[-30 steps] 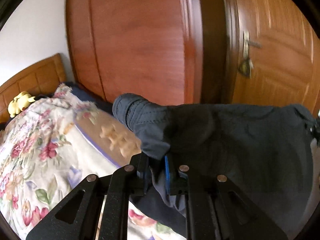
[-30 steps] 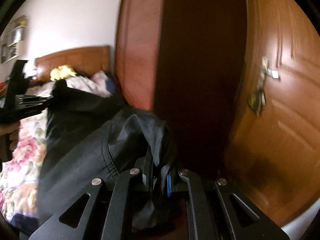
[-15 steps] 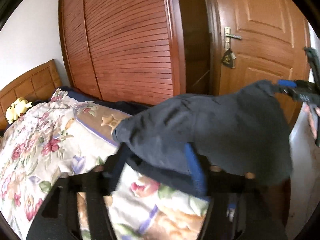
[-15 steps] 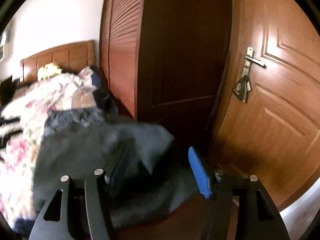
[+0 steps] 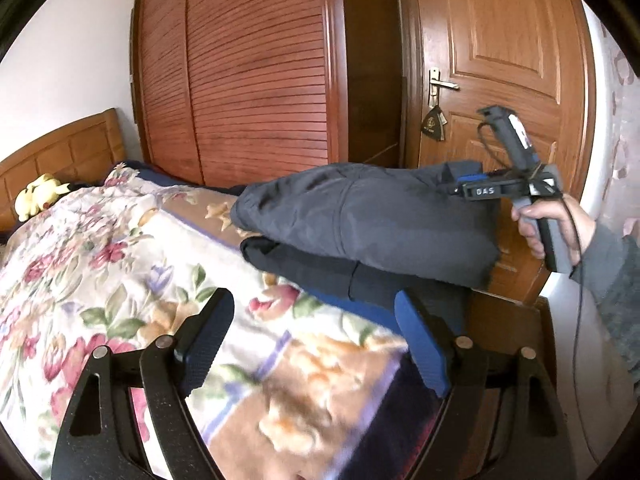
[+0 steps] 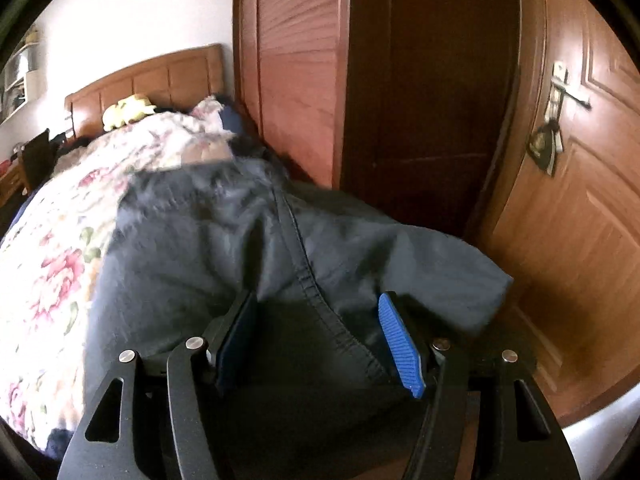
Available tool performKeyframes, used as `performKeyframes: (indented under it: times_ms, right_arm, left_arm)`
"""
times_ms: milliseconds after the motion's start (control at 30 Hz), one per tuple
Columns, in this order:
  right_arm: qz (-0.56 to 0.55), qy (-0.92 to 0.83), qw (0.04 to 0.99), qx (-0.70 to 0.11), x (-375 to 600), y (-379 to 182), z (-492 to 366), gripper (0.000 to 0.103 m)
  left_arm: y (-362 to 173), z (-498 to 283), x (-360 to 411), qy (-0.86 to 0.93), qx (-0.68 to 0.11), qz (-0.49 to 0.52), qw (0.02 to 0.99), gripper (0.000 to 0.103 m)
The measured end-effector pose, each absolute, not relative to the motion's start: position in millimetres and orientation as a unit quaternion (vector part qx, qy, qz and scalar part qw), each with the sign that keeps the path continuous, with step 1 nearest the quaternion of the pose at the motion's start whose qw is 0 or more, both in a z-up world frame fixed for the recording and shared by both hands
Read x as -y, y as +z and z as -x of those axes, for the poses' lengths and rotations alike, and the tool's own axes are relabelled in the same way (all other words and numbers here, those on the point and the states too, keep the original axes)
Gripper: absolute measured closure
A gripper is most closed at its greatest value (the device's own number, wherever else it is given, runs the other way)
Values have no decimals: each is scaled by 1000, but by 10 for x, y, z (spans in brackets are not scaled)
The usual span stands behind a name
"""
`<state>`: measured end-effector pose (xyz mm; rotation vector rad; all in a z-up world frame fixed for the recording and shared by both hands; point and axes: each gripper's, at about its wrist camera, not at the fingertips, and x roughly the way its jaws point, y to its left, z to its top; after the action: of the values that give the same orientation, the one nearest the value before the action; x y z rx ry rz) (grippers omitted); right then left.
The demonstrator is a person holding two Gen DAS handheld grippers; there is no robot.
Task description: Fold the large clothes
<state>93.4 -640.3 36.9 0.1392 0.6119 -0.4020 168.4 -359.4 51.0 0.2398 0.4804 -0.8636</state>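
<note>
Left claw wide open, just been opening, nothing between its pads, hanging over the quilt. Right claw also apart, jaws just opened, garment lying loose between the pads, not pinched. Dark garment folded on the bed's foot end, near the door. Hand gripping the right claw's handle.
</note>
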Motion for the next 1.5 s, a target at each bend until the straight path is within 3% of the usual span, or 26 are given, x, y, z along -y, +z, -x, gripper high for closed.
performKeyframes:
  times_ms: [333, 733, 1100, 1500]
  right_arm:
    - [-14, -164, 955, -247, 5533, 794, -519, 38]
    - [-40, -62, 969, -236, 4532, 370, -283, 32]
    - [-39, 58, 978, -197, 3340, 237, -264, 32]
    - [-4, 117, 975, -187, 2945, 109, -323, 32]
  left_arm:
    - [567, -1362, 3005, -341, -219, -109, 908, 20]
    - [460, -1022, 2251, -282, -237, -86, 926, 20]
    - [238, -853, 985, -142, -255, -9, 956, 20]
    - [114, -691, 128, -29, -242, 11, 970, 20]
